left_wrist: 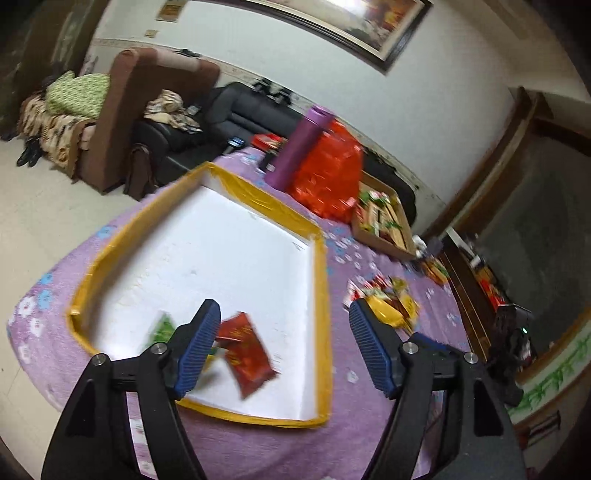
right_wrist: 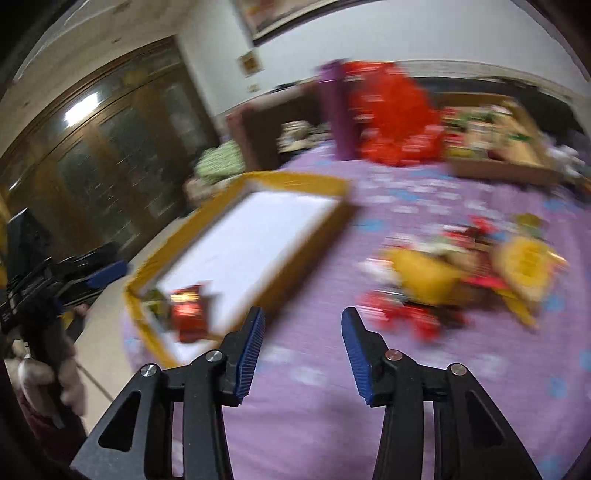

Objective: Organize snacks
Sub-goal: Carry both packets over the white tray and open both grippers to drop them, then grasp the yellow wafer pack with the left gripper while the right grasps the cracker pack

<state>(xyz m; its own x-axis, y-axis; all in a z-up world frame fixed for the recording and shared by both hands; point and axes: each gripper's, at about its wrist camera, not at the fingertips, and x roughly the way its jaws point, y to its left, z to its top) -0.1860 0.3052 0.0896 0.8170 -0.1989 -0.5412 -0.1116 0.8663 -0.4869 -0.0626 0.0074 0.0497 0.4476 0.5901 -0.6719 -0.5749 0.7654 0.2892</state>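
Snack table, both of my grippers open and empty.

The purple flowered tablecloth (left_wrist: 229,443) covers a table in a room with a dark sofa (left_wrist: 240,110) and a framed picture (left_wrist: 332,26) on the wall behind. The yellow-rimmed white tray (left_wrist: 317,314) is my landmark: inside it, at its near end, lie a red snack packet (left_wrist: 245,354) and a green packet (left_wrist: 162,328). Beyond the tray stand a purple bottle (left_wrist: 295,147) and a red bag (left_wrist: 328,173); beside those, a cardboard box (left_wrist: 384,221) holds mixed snacks. Right of the tray lies a loose snack pile (right_wrist: 461,273). My left gripper (left_wrist: 284,347) stands wide apart over the tray's near end; my right gripper (right_wrist: 303,354) stands apart over bare cloth.
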